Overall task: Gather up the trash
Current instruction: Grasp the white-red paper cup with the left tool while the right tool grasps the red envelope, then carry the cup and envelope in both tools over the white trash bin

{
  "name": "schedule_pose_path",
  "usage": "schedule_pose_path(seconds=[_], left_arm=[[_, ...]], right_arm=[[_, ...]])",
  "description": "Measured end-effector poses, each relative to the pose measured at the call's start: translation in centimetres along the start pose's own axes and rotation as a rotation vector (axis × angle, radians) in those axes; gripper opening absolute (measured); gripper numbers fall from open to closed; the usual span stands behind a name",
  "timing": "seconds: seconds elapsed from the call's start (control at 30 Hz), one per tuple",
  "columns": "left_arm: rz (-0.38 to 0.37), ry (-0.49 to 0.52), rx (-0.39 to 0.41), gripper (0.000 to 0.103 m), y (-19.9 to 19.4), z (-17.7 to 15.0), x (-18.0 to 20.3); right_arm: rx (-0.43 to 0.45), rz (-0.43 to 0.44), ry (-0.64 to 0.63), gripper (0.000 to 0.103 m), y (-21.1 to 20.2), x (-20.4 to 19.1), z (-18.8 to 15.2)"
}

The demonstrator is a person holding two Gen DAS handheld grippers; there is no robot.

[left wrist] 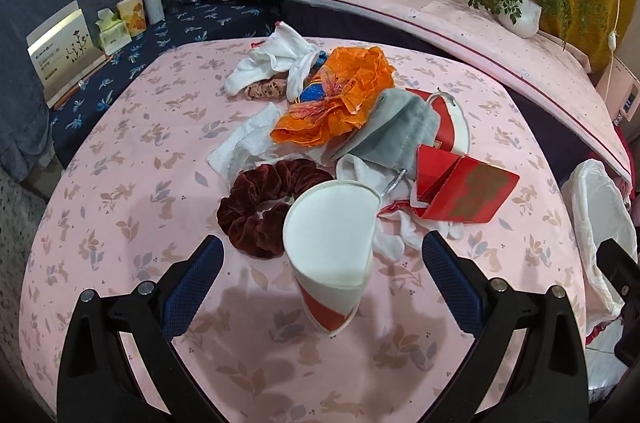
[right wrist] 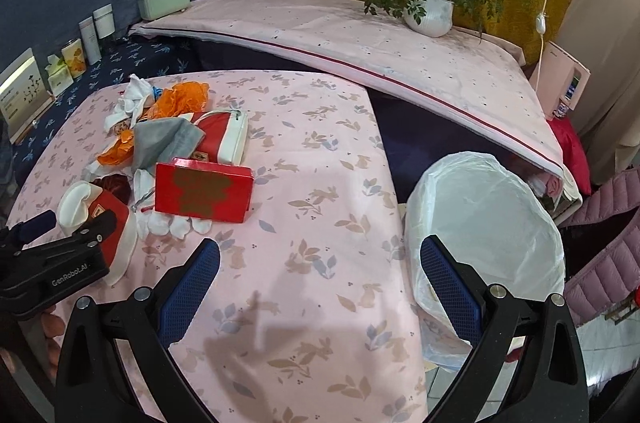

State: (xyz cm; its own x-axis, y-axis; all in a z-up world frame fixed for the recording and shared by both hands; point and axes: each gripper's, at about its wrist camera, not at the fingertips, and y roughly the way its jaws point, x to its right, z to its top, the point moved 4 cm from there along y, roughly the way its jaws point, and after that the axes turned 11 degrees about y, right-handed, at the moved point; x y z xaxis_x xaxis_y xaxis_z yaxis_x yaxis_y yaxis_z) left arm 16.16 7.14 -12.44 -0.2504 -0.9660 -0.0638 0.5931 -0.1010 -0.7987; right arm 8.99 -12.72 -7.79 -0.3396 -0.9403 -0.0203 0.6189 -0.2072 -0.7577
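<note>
The paper cup point(left wrist: 328, 255) is light and crushes easily; the spread left claw point(left wrist: 322, 277) should pinch its mid-wall gently. The right claw point(right wrist: 320, 287) is spread, empty, with the lined bin point(right wrist: 484, 235) at 2 o'clock.

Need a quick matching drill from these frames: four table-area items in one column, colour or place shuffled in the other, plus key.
Items:
1. scrunchie
2. paper cup
3. crumpled wrapper
4. lined bin

Descriptions:
A. orange
B. beside the table, off its right edge
C. dark red velvet
D. between the open left tongs

Pairs: 1-C, 2-D, 3-A, 4-B
</note>
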Motion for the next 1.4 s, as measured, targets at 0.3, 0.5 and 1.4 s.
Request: schedule_pose_path(seconds=[0.3,0.5,1.4], left_arm=[[-0.075,-0.02,-0.077,0.039,1.9,-0.2,-0.6],[-0.1,-0.043,-0.091,0.027,2.1,-0.1,-1.0],[-0.117,0.003,-0.032,0.027,-2.1,0.7,1.4]], right_arm=[[-0.005,0.128,-0.082,0.096,1.9,-3.7,1.4],[-0.032,0.247,-0.129,0.092,4.1,-6.0,3.1],[-0.27,0.433,-0.264,0.004,8.4,-6.1,-0.5]])
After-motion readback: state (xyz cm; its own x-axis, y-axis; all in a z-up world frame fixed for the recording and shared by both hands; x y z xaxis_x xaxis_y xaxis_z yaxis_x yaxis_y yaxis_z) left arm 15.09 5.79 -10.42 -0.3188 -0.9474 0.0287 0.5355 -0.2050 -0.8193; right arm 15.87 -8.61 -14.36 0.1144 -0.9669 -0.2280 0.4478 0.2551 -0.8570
